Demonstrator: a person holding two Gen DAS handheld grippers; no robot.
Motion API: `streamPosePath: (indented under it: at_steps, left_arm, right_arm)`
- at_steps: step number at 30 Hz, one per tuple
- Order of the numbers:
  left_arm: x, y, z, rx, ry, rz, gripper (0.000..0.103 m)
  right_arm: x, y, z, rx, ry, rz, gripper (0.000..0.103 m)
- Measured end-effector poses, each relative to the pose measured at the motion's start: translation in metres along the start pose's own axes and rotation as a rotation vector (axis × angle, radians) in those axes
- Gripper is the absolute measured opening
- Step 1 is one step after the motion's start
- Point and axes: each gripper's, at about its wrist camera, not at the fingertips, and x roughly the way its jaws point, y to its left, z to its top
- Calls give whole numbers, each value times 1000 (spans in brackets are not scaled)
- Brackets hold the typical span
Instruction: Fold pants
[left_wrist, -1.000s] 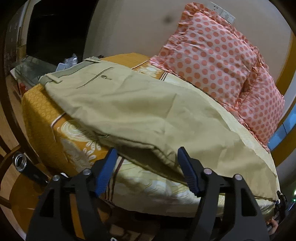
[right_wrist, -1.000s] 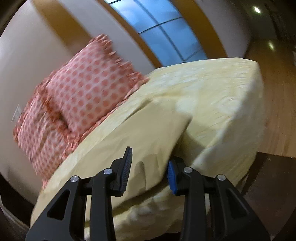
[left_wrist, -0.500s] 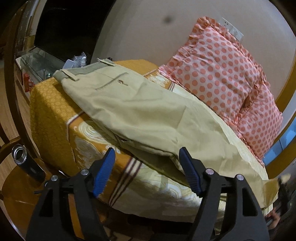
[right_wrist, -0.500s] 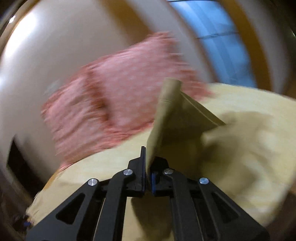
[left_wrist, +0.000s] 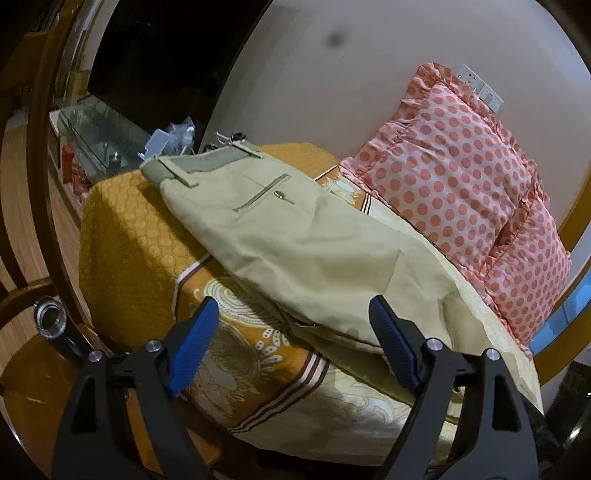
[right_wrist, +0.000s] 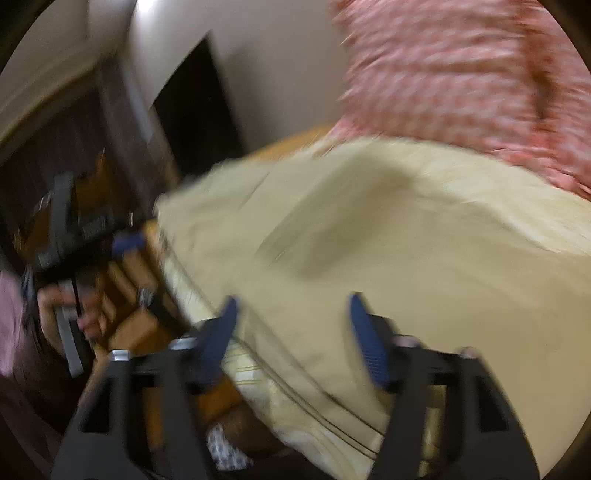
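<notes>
pants (left_wrist: 295, 236) on bed (left_wrist: 133, 236), pillows (left_wrist: 461, 177) behind

Khaki pants (left_wrist: 295, 251) lie flat on the bed, waistband at upper left of the frame, buttoned back pocket facing up, legs running toward lower right.

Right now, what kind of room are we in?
Probably a bedroom. The khaki pants lie on a bed with an orange patterned bedspread, and two pink polka-dot pillows lean against the wall behind it.
</notes>
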Motion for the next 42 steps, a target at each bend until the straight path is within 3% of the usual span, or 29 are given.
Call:
streamPosePath:
  at_steps: [4, 5, 8, 9, 13, 18, 24, 26, 27, 30, 33, 39, 42]
  left_arm:
    - [1, 2, -1, 0, -5, -16, 83]
    - [1, 2, -2, -1, -8, -19, 83]
    - [2, 3, -4, 5, -12, -23, 84]
    - [3, 4, -5, 8, -11, -23, 84]
    - [6, 0, -8, 33, -16, -12, 86]
    - [6, 0, -7, 21, -12, -26, 87]
    - [8, 8, -7, -8, -1, -38, 87]
    - [8, 10, -8, -10, 0, -43, 87]
    - [8, 10, -8, -11, 0, -44, 87]
    - [6, 10, -9, -7, -1, -48, 87]
    - [4, 11, -9, 0, -15, -42, 87]
    - [6, 13, -9, -14, -8, -39, 87]
    - [6, 12, -10, -10, -9, -36, 87]
  right_arm:
    - [-97, -83, -13, 271, -235, -379, 67]
    - [-131, -110, -26, 369, -302, -500, 67]
    - [-207, -169, -72, 638, -395, -728, 65]
    - [-226, -182, -89, 728, -408, -773, 58]
    - [-257, -201, -130, 865, -414, -844, 57]
    - [-257, -203, -136, 875, -434, -884, 50]
    - [-245, -212, -137, 849, -487, -903, 48]
    - [-231, -228, -127, 812, -482, -885, 21]
    - [-229, -232, -128, 803, -500, -851, 13]
    - [-227, -228, -117, 768, -518, -812, 6]
    - [-223, -203, -89, 632, -534, -778, 5]
    - [-172, -128, 1, 335, -531, -497, 5]
    - [-103, -62, 37, 151, -419, -268, 5]
